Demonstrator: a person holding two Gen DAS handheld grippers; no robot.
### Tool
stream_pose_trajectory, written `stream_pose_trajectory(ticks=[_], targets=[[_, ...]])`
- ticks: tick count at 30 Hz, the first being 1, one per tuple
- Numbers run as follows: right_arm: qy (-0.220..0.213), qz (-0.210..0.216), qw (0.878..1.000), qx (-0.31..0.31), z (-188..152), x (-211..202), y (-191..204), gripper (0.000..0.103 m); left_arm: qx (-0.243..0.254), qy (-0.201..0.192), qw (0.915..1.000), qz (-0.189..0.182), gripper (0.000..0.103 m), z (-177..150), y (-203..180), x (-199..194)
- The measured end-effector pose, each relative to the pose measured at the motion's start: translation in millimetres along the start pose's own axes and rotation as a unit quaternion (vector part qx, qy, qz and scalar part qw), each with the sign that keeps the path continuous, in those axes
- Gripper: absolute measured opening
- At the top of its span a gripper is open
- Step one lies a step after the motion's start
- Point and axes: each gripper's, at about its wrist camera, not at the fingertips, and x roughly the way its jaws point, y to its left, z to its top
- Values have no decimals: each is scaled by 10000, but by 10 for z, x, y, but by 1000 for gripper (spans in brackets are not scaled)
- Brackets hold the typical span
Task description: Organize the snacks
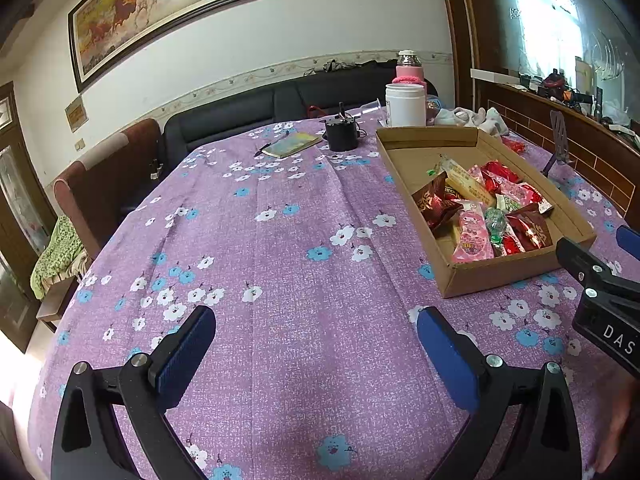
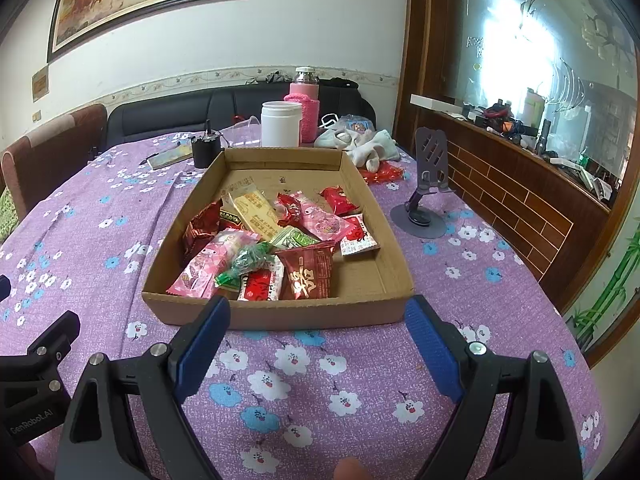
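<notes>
The left gripper (image 1: pixel 316 344) hangs over the bare purple flowered cloth of the surface (image 1: pixel 280 240), its blue pads spread wide with nothing between them. The right gripper (image 2: pixel 318 344) is spread just as wide and empty, poised just in front of the near wall of the cardboard tray (image 2: pixel 396 248); seen from the left wrist, it enters at 3 o'clock (image 1: pixel 600 280), close to the tray's near corner.

The snacks (image 2: pixel 276 248) all lie inside the tray, heaped toward its near half, while the far half shows bare cardboard. Among them are a dark red packet (image 2: pixel 310 274) at the front, a pink packet (image 2: pixel 208 266) toward 9 o'clock of the pile, a green twisted candy (image 2: pixel 246 262) between those two, and a pale yellow bar (image 2: pixel 254 210) further back.

Beyond the tray at 12 o'clock stand a white jar (image 2: pixel 280 124) and a bottle in a pink knitted sleeve (image 2: pixel 305 110). A black cup (image 2: pixel 206 150) sits at 11 o'clock beside a notebook (image 2: pixel 170 157). A grey phone stand (image 2: pixel 424 196) stands at 2 o'clock, apart from the tray, with white socks (image 2: pixel 370 148) behind it
</notes>
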Motion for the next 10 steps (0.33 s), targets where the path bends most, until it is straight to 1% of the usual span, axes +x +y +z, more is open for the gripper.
stream_pose_trajectory(ticks=[6,10], targets=[[12,6,10000,16,0,4,1,88,-16,0,10000,-68,102,0,11,-19],[6,4,10000,24,2,-4,-2,88,-65,-1,10000,-51,102,-1,35,-26]])
